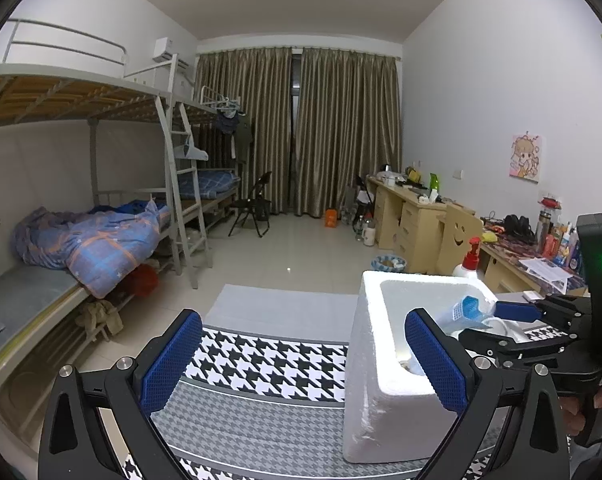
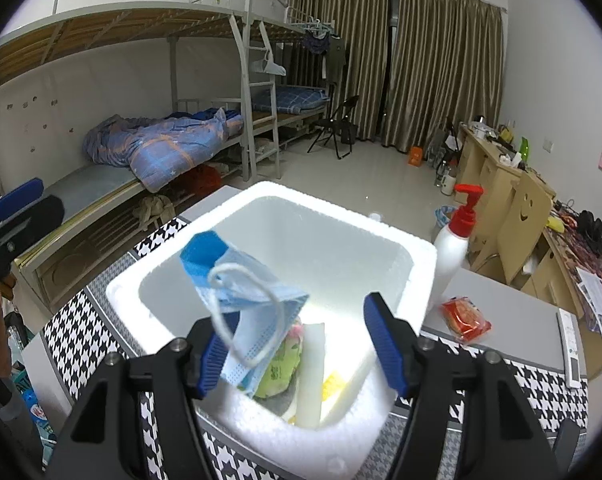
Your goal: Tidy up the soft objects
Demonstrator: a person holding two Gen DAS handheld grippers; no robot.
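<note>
Hanging over the white foam box [image 2: 397, 264], pale blue pleated face mask [image 2: 257, 312] drapes on right gripper's [image 2: 297, 344] spread finger, unclamped; limp, featherlight, pinch the folded body. Left gripper [image 1: 303, 364] apart, empty.

Shared dormitory room, metal bunk beds [image 1: 101, 128] with ladders, drawn curtains [image 1: 297, 128], cluttered wooden desks [image 1: 413, 208], tiled floor

Pump bottle [image 2: 453, 248] beside red packet [image 2: 465, 319]
</note>
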